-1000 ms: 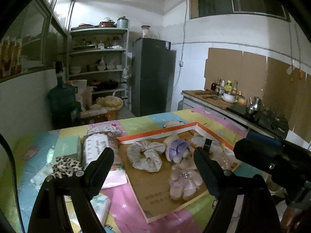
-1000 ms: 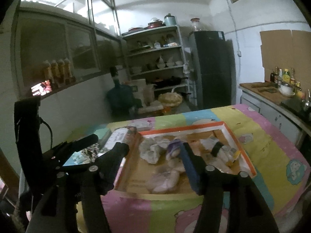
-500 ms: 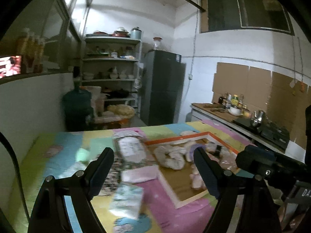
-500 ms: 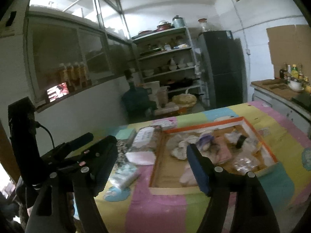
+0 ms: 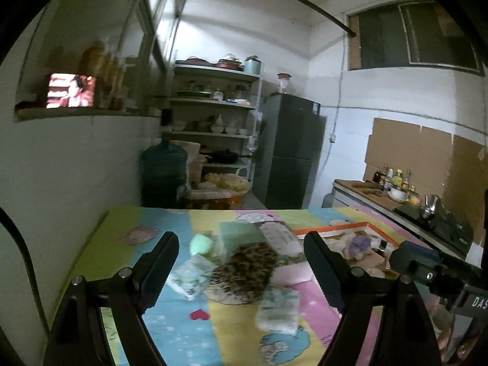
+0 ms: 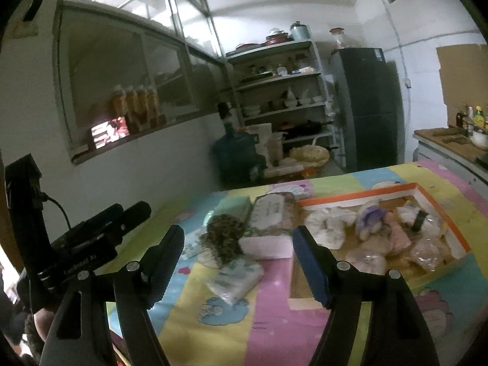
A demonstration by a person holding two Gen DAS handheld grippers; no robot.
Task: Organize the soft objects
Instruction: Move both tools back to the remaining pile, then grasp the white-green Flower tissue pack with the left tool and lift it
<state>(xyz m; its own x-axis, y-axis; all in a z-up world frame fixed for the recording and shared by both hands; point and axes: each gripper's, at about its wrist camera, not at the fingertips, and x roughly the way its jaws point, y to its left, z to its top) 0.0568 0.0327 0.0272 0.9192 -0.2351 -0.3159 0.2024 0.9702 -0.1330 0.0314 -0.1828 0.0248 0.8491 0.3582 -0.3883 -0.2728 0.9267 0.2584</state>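
My left gripper is open above the near part of the patchwork table cover, nothing between its fingers. Beyond it lie a leopard-print cloth, a green puff, two tissue packs and a pink pack. My right gripper is also open and empty, facing the same pile: the leopard cloth, pink pack and tissue pack. To the right sits an orange-rimmed cardboard tray holding a white scrunchie, a purple one and other soft pieces.
A green box and a white printed package lie behind the pile. Past the table stand a water jug, shelves and a dark fridge. A counter with a stove runs along the right.
Both views have swung left: the tray slid to the right and the loose pile now lies ahead of both grippers. The right jaws stand slightly wider than a second ago.
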